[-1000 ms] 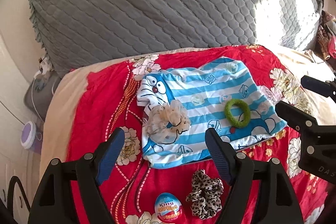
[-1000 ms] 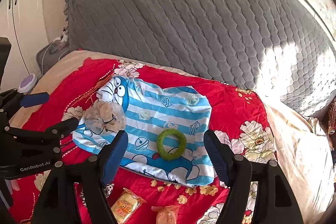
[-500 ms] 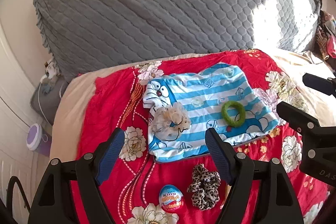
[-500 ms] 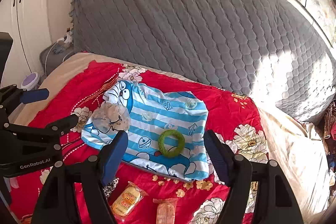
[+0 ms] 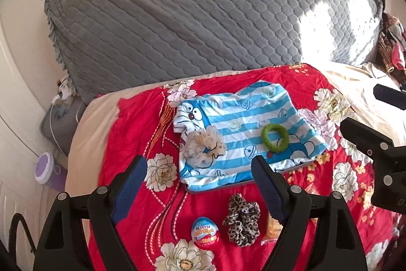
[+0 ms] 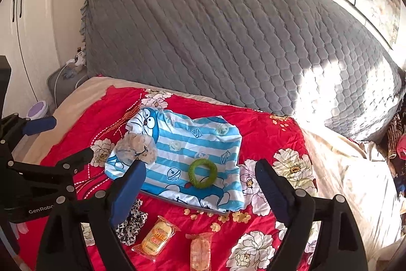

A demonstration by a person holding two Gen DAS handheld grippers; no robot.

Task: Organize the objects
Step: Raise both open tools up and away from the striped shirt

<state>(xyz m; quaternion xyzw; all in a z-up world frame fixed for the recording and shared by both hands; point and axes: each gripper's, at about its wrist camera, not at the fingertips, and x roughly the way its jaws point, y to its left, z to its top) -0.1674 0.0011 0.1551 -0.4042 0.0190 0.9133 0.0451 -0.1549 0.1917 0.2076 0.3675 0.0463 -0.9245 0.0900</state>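
Two scrunchies (image 5: 203, 146) on striped cloth (image 5: 243, 123), leopard one (image 5: 242, 219) below

Strong sunlight from the right burns out a patch on the grey quilted headboard (image 5: 327, 24), and the fisheye bends and darkens the edges.

Left gripper (image 5: 199, 164): matte black plastic frame w/ two angled fingers (image 5: 132, 177), inner faces lined w/ dark blue ribbed pads, round silver screws at the joints. Black cable loop at lower left of frame. Right gripper (image 6: 199, 168): same build, black w/ blue pads, silver screws. White "GenRobo…" lettering on black body at lower left of right wrist view.
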